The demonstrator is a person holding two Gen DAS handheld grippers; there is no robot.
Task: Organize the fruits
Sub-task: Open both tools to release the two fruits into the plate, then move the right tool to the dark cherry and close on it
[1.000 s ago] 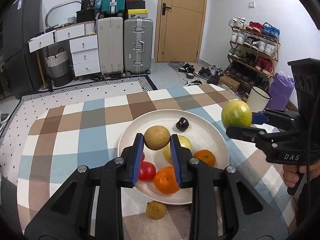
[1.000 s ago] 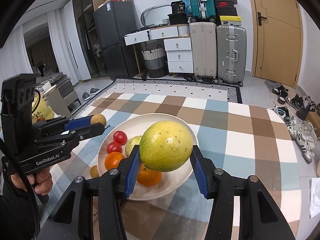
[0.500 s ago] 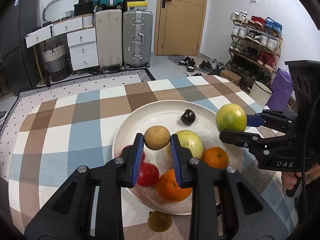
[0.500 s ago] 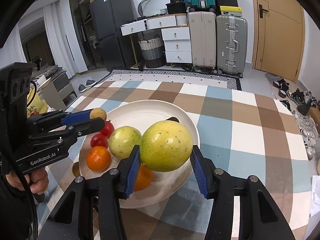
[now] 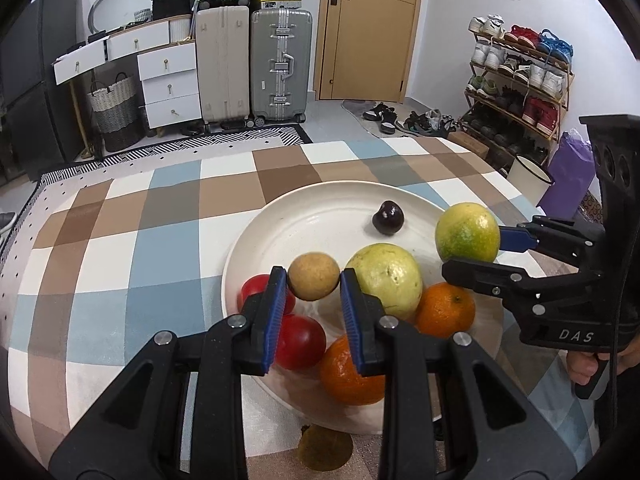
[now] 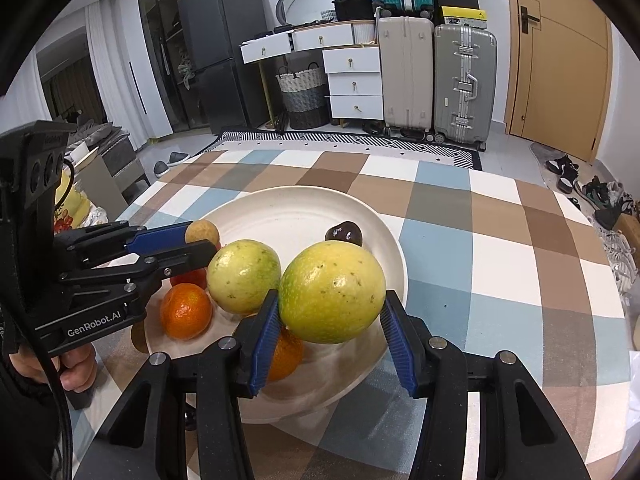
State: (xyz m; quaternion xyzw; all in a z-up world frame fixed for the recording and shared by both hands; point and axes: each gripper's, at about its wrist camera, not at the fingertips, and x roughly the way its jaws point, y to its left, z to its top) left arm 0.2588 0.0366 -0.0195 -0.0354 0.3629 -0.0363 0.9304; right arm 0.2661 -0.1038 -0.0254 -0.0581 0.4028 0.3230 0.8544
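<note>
A brown fruit (image 5: pixel 314 277) is clamped by the left gripper (image 5: pixel 313 286) above the plate (image 5: pixel 320 208); a green fruit (image 6: pixel 332 292) is clamped by the right gripper (image 6: pixel 330 320) over the plate's near rim.

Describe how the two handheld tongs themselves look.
Both are matte black plastic with silver rivets and ribbed blue pads. The left tongs read "GenRobot.AI" on the side in white, the right tongs "DAS". Each has a boxy black block with round holes, a black cable, and a bare hand on the grip.

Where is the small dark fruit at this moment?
The small dark fruit lies alone on the far part of the white plate, beyond the yellow-green fruit resting there.
</note>
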